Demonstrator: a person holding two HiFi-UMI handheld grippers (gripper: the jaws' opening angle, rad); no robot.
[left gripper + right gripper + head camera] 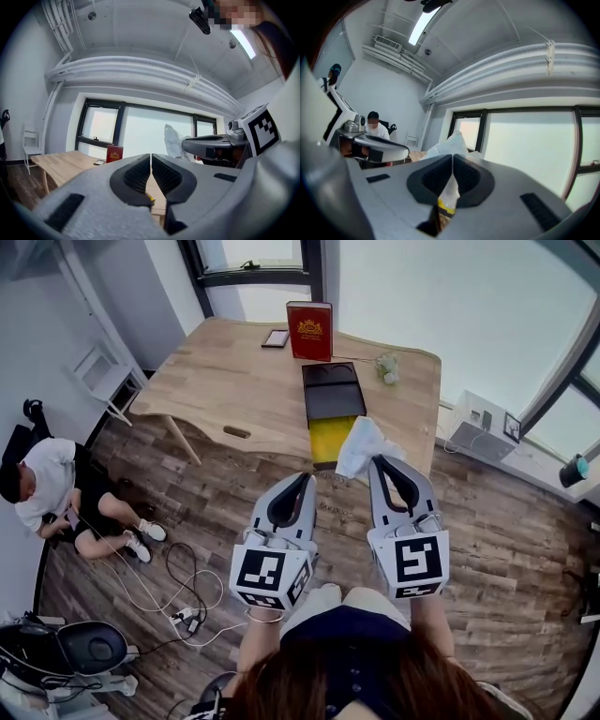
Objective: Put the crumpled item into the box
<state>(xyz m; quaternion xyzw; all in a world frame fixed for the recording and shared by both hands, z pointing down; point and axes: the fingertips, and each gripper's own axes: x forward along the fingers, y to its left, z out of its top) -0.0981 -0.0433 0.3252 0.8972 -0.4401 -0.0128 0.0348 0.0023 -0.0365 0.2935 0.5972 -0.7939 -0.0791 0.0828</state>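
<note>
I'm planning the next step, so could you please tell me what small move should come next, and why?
Probably carry the right gripper forward and down toward the box, with its jaws shut. It pinches the white crumpled item in the air, seemingly just short of the box's near yellow end, and the box lies open on the table. The left gripper is shut and empty.

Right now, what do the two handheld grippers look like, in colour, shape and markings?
Both the left gripper and right gripper are light grey, with tapering tongs lined by black ribbed pads. Each carries a cube of black-and-white square markers. The person wears a dark top.
</note>
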